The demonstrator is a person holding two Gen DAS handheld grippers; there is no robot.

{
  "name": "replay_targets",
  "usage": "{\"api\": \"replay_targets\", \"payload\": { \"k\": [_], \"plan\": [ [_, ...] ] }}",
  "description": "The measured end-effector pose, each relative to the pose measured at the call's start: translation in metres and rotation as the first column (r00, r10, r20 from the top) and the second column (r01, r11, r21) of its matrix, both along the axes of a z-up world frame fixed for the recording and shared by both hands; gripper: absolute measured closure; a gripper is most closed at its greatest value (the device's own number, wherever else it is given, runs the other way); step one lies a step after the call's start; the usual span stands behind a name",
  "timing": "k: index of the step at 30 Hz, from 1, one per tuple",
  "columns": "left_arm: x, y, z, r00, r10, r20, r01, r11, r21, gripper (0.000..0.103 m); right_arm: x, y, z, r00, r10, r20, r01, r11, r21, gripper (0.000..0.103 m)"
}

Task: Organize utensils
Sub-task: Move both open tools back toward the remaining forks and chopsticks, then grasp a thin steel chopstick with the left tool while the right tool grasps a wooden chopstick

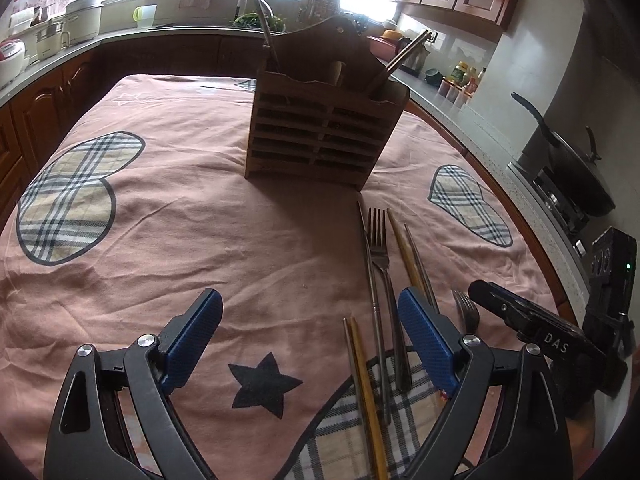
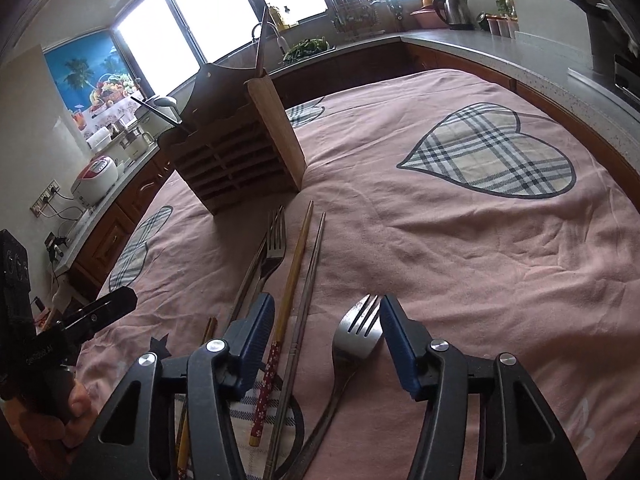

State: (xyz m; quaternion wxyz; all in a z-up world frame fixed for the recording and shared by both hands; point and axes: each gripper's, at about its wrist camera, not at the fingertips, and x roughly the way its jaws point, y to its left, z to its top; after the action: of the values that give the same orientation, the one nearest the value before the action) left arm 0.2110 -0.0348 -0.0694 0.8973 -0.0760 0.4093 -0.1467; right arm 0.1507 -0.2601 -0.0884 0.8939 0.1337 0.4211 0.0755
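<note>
Pink tablecloth (image 1: 240, 208): left gripper (image 1: 310, 344) jaws wide, empty; right gripper (image 2: 328, 336) jaws apart, straddling fork (image 2: 352, 344).

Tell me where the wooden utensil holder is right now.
The wooden utensil holder stands upright on the pink tablecloth, just beyond the tips of the loose forks and chopsticks, toward the window.

"DAS" stands on the right hand-held gripper (image 1: 520, 320).

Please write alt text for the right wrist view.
The right gripper, jaws apart, straddles a fork and two chopsticks on a pink cloth; a wooden utensil holder stands behind.
</note>
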Motion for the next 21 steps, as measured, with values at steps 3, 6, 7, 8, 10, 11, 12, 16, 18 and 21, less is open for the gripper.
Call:
{"api": "replay_targets", "payload": {
  "k": [3,6,7,8,10,11,12,16,18,21],
  "plan": [
    [0.015,-0.02,-0.006,0.999,-0.049,-0.022,0.05,0.998,0.043,0.022,0.019,0.002,-0.003,1.0,0.012,-0.018,-0.012,1.0,0.008,0.058],
    [0.032,-0.041,-0.014,0.993,-0.104,-0.051,0.108,0.991,0.083,0.031,0.038,0.004,-0.005,0.999,0.027,-0.031,-0.026,1.0,0.013,0.065],
    [0.037,-0.048,-0.017,0.99,-0.125,-0.065,0.131,0.987,0.095,0.032,0.043,0.005,-0.006,0.999,0.032,-0.037,-0.032,0.999,0.013,0.067],
    [0.042,-0.055,-0.021,0.987,-0.14,-0.078,0.148,0.983,0.109,0.037,0.049,0.006,-0.007,0.998,0.037,-0.041,-0.037,0.999,0.012,0.068],
    [0.05,-0.068,-0.031,0.981,-0.16,-0.106,0.175,0.973,0.151,0.045,0.058,0.006,-0.01,0.998,0.042,-0.051,-0.042,0.999,0.005,0.071],
    [0.053,-0.073,-0.036,0.978,-0.168,-0.122,0.187,0.967,0.171,0.053,0.061,0.006,-0.012,0.997,0.045,-0.057,-0.045,0.999,0.009,0.071],
    [0.055,-0.075,-0.041,0.977,-0.166,-0.135,0.19,0.963,0.189,0.06,0.065,0.005,-0.014,0.997,0.048,-0.062,-0.047,0.999,0.011,0.071],
    [0.053,-0.07,-0.039,0.977,-0.174,-0.122,0.196,0.961,0.197,0.061,0.074,0.006,-0.019,0.995,0.062,-0.079,-0.063,0.998,-0.007,0.074],
    [0.056,-0.061,-0.039,0.976,-0.172,-0.135,0.193,0.968,0.159,0.061,0.078,0.009,-0.023,0.993,0.073,-0.091,-0.076,0.997,-0.022,0.077],
    [0.069,-0.055,-0.038,0.976,-0.163,-0.145,0.184,0.973,0.139,0.061,0.085,0.014,-0.029,0.99,0.083,-0.114,-0.089,0.995,-0.049,0.081]
  ]
}}
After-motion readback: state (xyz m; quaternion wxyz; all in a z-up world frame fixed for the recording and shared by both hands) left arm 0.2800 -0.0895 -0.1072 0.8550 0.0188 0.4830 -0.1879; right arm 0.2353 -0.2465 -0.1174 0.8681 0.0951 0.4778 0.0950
